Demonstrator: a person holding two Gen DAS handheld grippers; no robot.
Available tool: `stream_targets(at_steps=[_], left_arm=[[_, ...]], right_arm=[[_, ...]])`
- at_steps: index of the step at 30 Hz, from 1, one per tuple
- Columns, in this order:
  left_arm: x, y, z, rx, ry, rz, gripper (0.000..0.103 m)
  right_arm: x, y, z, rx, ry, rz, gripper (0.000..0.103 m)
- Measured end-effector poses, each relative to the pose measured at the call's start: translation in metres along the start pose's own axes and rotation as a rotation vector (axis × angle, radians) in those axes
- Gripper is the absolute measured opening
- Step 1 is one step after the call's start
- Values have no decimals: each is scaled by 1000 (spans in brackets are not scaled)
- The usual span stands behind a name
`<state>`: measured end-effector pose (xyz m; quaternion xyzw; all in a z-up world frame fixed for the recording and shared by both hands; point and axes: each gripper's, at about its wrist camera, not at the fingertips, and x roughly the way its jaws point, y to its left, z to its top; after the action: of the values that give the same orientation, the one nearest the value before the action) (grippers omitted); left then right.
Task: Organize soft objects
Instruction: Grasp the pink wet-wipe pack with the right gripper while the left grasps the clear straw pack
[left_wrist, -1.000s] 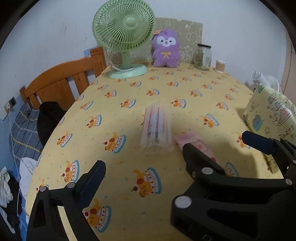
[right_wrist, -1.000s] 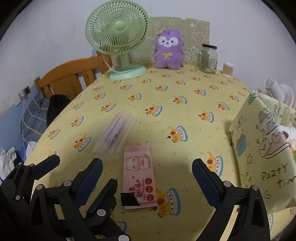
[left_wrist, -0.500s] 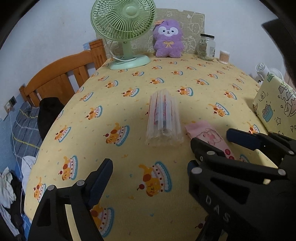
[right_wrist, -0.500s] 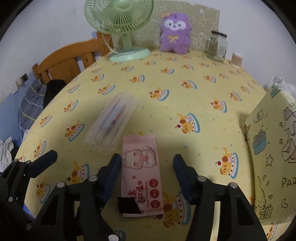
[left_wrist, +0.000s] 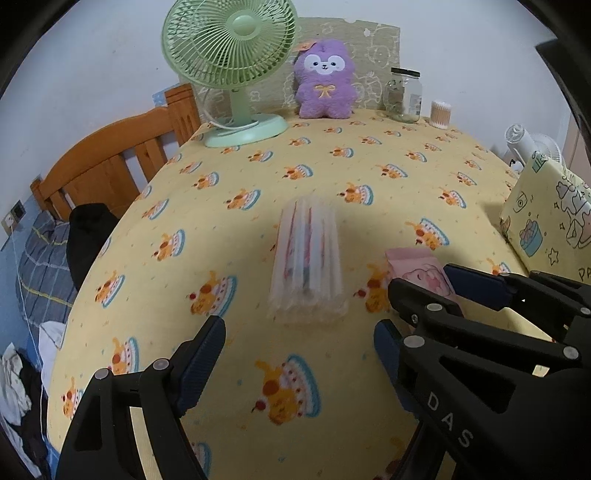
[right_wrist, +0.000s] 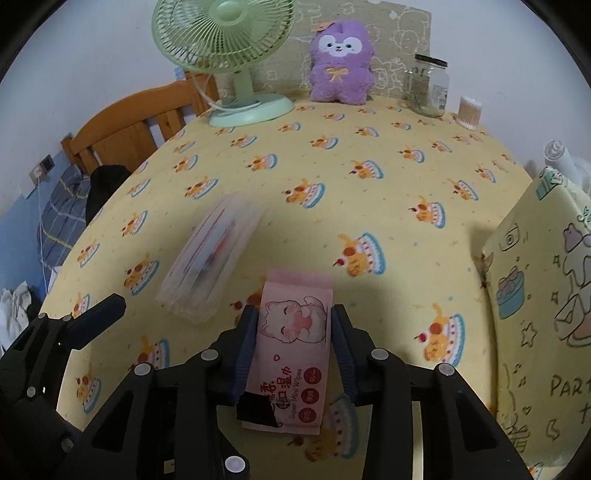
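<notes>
A pink pack of mini wet wipes (right_wrist: 293, 332) with a cat picture lies on the yellow cake-print tablecloth (right_wrist: 369, 155). My right gripper (right_wrist: 294, 319) is shut on the pack, one finger pressed against each long side. A clear ribbed plastic packet (left_wrist: 307, 258) lies just left of the wipes (left_wrist: 417, 264); it also shows in the right wrist view (right_wrist: 210, 258). My left gripper (left_wrist: 299, 339) is open and empty, just in front of the clear packet. A purple plush toy (left_wrist: 325, 81) sits at the back.
A green desk fan (left_wrist: 232, 66), a glass jar (left_wrist: 404, 94) and a cotton-swab tub (left_wrist: 441, 112) stand along the back edge. A yellow "Party" gift bag (right_wrist: 546, 295) stands at the right. A wooden bed frame (left_wrist: 110, 166) is left of the table.
My right gripper moved forward and closed from wide open onto the sides of the wipes pack. My left gripper moved closer to the clear packet and stayed open.
</notes>
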<state>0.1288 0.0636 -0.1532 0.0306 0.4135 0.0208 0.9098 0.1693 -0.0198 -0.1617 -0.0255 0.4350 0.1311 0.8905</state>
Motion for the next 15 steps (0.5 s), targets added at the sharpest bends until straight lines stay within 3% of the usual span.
stream_targets(at_steps=[15], left_arm=[[22,-10,39,18,3,3,81]], right_arm=[[1,-25,27,77,-59,-24,43]])
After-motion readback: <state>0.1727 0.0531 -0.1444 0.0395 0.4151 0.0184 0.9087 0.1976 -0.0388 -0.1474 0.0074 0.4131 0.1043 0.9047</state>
